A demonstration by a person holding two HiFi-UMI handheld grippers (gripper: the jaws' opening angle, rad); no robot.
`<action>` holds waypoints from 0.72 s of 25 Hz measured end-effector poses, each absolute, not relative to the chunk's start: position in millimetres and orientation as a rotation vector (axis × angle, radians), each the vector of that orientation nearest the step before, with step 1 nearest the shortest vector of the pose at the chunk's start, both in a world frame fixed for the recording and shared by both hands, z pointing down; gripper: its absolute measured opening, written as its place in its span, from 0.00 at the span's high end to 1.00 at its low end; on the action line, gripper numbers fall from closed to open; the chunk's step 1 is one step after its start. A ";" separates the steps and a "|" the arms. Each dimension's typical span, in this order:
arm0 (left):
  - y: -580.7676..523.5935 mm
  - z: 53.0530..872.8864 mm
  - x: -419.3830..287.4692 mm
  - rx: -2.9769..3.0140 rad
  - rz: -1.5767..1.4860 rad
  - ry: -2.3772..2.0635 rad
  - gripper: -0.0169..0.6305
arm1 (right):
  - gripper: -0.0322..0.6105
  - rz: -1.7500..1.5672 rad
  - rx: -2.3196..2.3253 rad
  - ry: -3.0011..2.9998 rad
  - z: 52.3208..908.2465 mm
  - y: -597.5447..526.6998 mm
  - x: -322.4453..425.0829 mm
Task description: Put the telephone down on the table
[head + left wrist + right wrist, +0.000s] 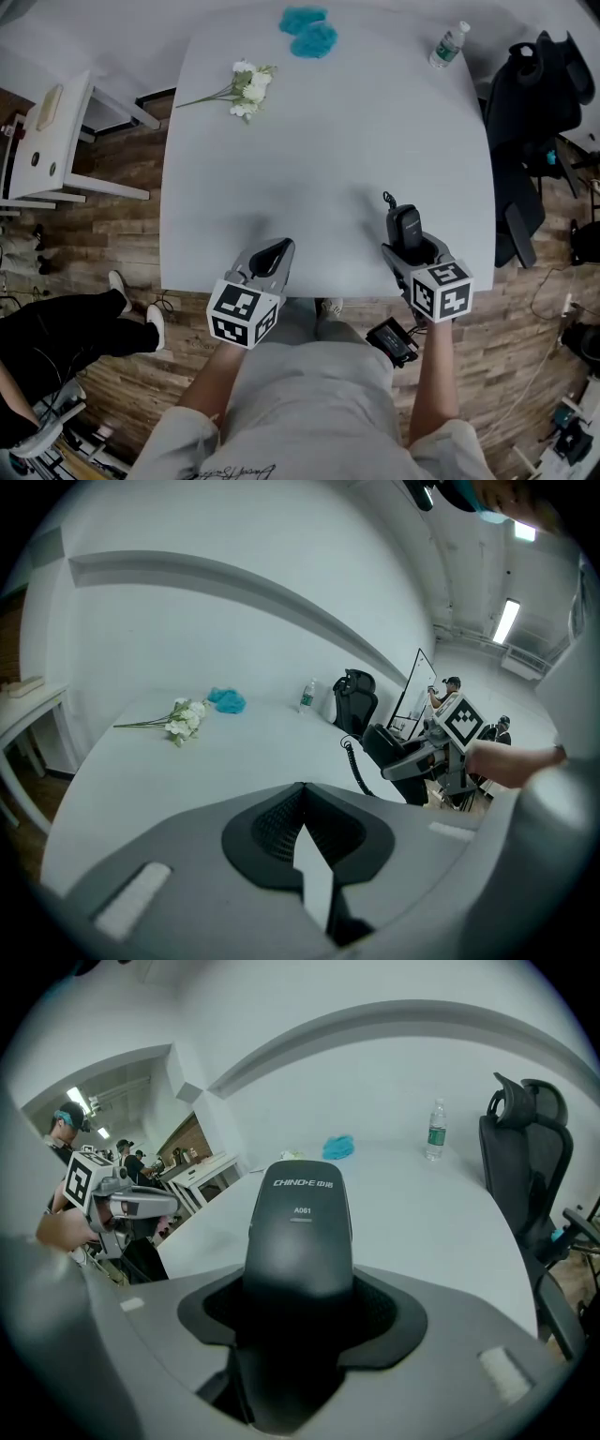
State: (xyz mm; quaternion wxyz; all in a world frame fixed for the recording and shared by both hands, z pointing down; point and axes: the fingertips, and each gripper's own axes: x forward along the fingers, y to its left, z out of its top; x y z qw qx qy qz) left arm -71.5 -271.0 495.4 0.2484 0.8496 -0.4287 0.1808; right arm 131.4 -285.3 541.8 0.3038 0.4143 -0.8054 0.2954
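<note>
A black telephone handset (406,230) with a coiled cord sticks out of my right gripper (413,251), which is shut on it over the near right part of the white table (328,141). In the right gripper view the handset (298,1232) fills the gap between the jaws and points toward the table's far side. My left gripper (270,260) hovers over the near table edge, shut with nothing in it. The left gripper view shows its jaws pressed together (302,829), with the handset (386,747) and right gripper off to the right.
White flowers (246,87) lie at the far left of the table, a blue fluffy thing (308,33) at the far edge, and a water bottle (449,44) at the far right corner. A black office chair (534,103) stands to the right, a white bench (47,141) to the left.
</note>
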 end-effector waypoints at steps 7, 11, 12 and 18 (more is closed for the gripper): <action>-276.1 507.3 -68.1 2.311 0.492 -1.135 0.95 | 0.51 0.818 1.111 -2.098 557.1 -289.5 139.5; -280.3 515.1 -69.3 2.296 0.493 -1.136 0.95 | 0.51 0.842 1.121 -2.086 566.1 -293.5 142.3; -281.2 516.9 -69.2 2.293 0.494 -1.136 0.95 | 0.51 0.853 1.125 -2.084 568.6 -294.7 142.6; -284.8 524.8 -65.4 2.288 0.503 -1.121 0.95 | 0.51 0.890 1.136 -2.065 582.1 -301.7 141.0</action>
